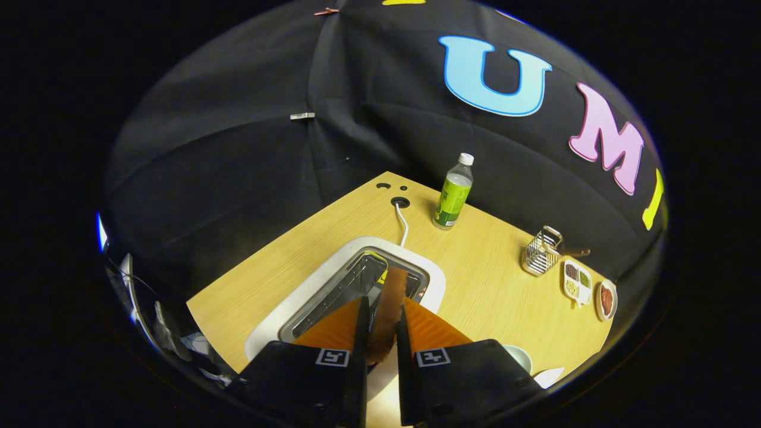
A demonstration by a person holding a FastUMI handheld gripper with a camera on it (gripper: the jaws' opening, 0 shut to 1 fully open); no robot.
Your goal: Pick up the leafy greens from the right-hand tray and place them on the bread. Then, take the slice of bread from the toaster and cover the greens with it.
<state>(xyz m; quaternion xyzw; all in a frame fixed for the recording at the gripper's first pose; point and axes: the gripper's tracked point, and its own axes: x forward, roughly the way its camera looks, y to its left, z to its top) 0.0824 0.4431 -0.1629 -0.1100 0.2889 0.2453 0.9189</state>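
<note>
brown crust shows between our jaws: the slice of bread [389, 312] stands on edge, its far end over the open slot of the toaster [357, 285], its near end running back between the two orange fingers [333, 327]. we read the gripper [380, 324] as closed to a narrow gap, both fingers pressing the slice's flat faces, so it hangs upright the way the slot kept it. that hold makes sense to us: a thin slice gripped by its faces comes straight up out of the slot without catching.

the toaster sits near the desk's [487, 279] near-left edge, its white cord [403, 226] running to a hole at the far corner. a green-labelled bottle [453, 193] stands along the far-right edge, with a wire rack [541, 252], a divided dish [576, 280] and a small red dish [606, 299] further along that edge. we cannot make out the greens, so we judge this to be the covering step.
</note>
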